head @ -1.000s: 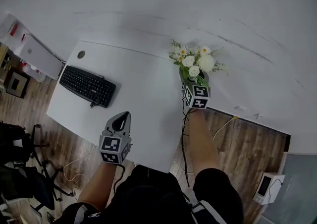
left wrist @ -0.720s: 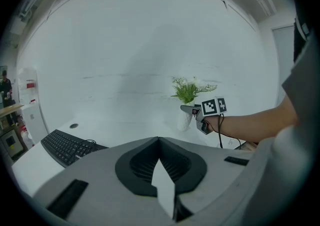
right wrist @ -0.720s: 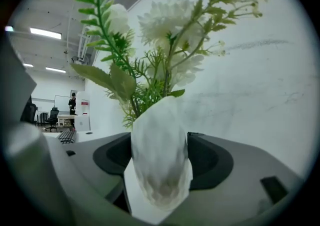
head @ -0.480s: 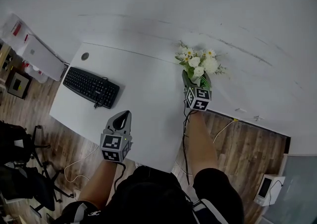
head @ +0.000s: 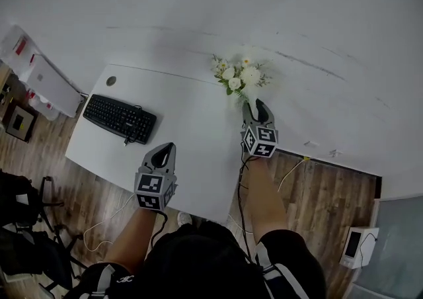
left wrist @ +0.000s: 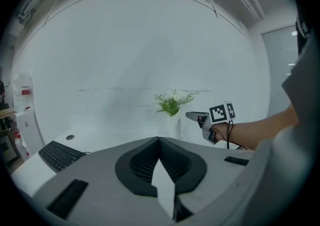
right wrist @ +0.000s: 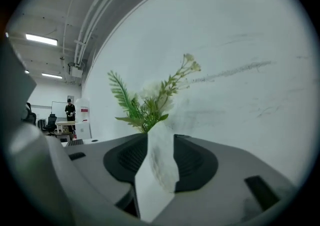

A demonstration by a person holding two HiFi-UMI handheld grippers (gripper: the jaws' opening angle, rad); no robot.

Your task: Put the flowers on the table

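Two grippers over the white tabletop [head: 192, 139]! The flowers [head: 239, 77] stand upright at its far edge, close against the wall [head: 198, 13]. The right gripper [head: 255, 103] sits just beside them without touching, jaws closing with nothing between (the stems show beyond the gap). The left gripper [head: 168, 151], tips together and empty, hovers near the front edge. A black keyboard [head: 120, 118] lies well off to the left.

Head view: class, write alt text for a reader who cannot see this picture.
White flowers stand at the far edge of a white table, against a white wall. The right hand-held gripper points at them from just short, jaws closing on nothing, the left hand-held gripper hovers near the front edge, and a black keyboard lies at the left.
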